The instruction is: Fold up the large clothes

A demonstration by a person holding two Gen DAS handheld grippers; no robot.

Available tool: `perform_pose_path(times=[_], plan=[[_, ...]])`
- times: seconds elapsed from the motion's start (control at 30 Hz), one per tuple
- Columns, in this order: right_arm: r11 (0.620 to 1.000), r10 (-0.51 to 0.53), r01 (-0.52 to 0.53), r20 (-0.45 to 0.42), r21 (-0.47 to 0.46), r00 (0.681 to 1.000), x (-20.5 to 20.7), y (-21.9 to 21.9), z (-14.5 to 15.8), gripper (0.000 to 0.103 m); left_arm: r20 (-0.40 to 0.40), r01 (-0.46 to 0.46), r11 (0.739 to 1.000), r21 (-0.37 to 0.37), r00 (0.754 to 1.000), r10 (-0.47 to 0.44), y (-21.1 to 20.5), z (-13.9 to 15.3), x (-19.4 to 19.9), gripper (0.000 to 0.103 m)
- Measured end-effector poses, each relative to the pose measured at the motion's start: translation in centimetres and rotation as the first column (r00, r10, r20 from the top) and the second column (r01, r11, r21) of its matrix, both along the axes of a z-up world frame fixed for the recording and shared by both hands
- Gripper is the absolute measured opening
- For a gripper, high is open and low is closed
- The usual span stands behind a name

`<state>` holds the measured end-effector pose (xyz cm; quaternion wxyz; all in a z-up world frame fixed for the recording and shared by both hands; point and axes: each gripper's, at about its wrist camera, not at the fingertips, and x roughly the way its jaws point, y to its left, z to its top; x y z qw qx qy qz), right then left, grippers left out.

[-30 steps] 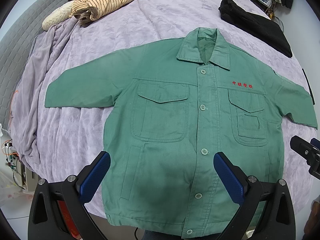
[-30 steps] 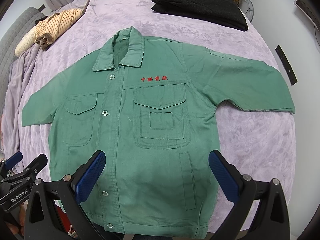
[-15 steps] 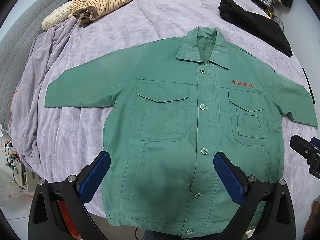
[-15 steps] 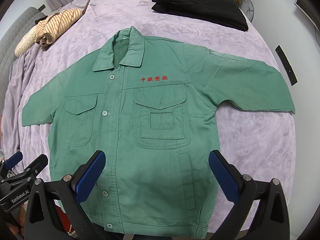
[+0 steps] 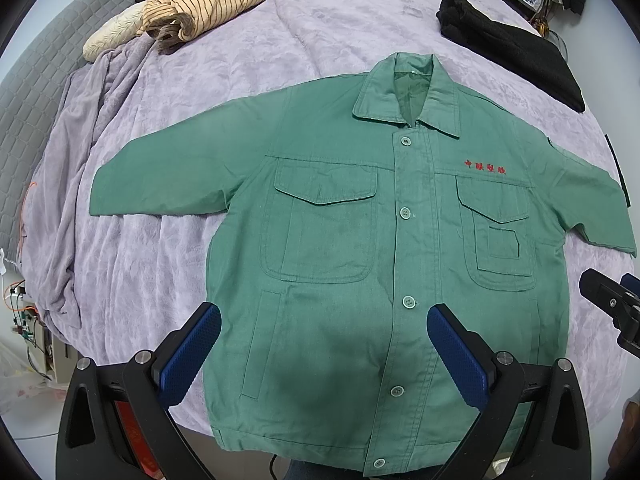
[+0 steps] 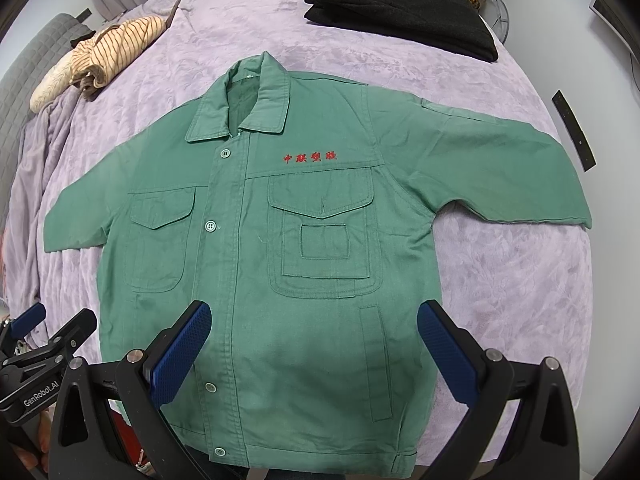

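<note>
Green buttoned cotton work jacket (image 5: 360,260) lies flat, collar away; spread left claw (image 5: 324,354) and right claw (image 6: 314,346) hover empty above its hem.

Bed (image 5: 328,40) fills most of both views, covered by a lilac plush blanket (image 6: 520,272) with a crushed pattern, rumpled at its left edge. Grey quilted headboard or sofa back (image 5: 36,76) along the far left. Pale wall (image 6: 624,92) on the right, a dark strip (image 6: 574,132) fixed to it. Loose wires (image 5: 24,308) low at left, over pale floor. Clutter in the far right corner, possibly a shelf; too distorted to tell. Light even, soft.
</note>
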<state>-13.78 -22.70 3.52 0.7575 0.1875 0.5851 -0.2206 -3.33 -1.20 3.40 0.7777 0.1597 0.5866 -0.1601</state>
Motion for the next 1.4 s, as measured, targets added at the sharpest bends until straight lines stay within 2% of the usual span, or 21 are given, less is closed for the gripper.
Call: perform_pose_path(times=[0.3, 0.4, 0.5, 0.63, 0.73, 0.8, 0.97, 1.1, 1.27, 1.4], plan=[[1.0, -0.003, 0.003, -0.003, 0.001, 1.0, 0.1, 0.3, -0.3, 0.103, -0.009, 0.012, 1.0, -0.006, 1.0, -0.012, 0.2, -0.6, -0.1, 0.103], [1.0, -0.006, 0.006, -0.003, 0.003, 1.0, 0.2, 0.4, -0.6, 0.102, -0.028, 0.014, 1.0, -0.028, 0.999, -0.014, 0.4, -1.0, 0.4, 0.103], [1.0, -0.008, 0.008, -0.004, 0.017, 1.0, 0.6, 0.4, -1.0, 0.103, -0.073, -0.006, 0.997, -0.082, 0.997, 0.0, 1.1, -1.7, 1.4, 0.103], [0.998, -0.012, 0.011, 0.014, 0.065, 1.0, 1.3, 0.6, -1.8, 0.102, -0.125, -0.053, 0.987, -0.151, 0.992, 0.034, 3.0, -3.1, 3.5, 0.103], [0.989, 0.004, -0.014, 0.066, 0.145, 0.998, 2.3, 1.7, -2.7, 0.103, -0.155, -0.105, 0.976, -0.193, 0.985, 0.075, 5.6, -4.5, 6.0, 0.103], [0.982, 0.022, -0.035, 0.071, 0.187, 0.997, 3.5, 2.9, -3.4, 0.103, -0.175, -0.156, 0.964, -0.213, 0.977, 0.12, 8.0, -5.8, 8.4, 0.103], [0.976, 0.067, -0.077, 0.057, 0.203, 0.996, 7.3, 7.1, -5.4, 0.103, -0.206, -0.304, 0.919, -0.251, 0.944, 0.257, 15.5, -9.7, 15.1, 0.103], [0.97, 0.105, -0.111, 0.036, 0.216, 0.994, 10.6, 11.0, -8.1, 0.103, -0.154, -0.387, 0.889, -0.245, 0.921, 0.359, 22.1, -13.0, 20.8, 0.103], [0.957, 0.166, -0.159, -0.011, 0.242, 0.986, 14.1, 15.5, -12.0, 0.103, -0.143, -0.531, 0.8, -0.279, 0.847, 0.513, 30.0, -17.6, 27.2, 0.103], [0.948, 0.218, -0.202, -0.039, 0.246, 0.975, 15.9, 18.3, -14.3, 0.103, -0.172, -0.603, 0.728, -0.326, 0.795, 0.581, 33.6, -20.6, 30.2, 0.1]])
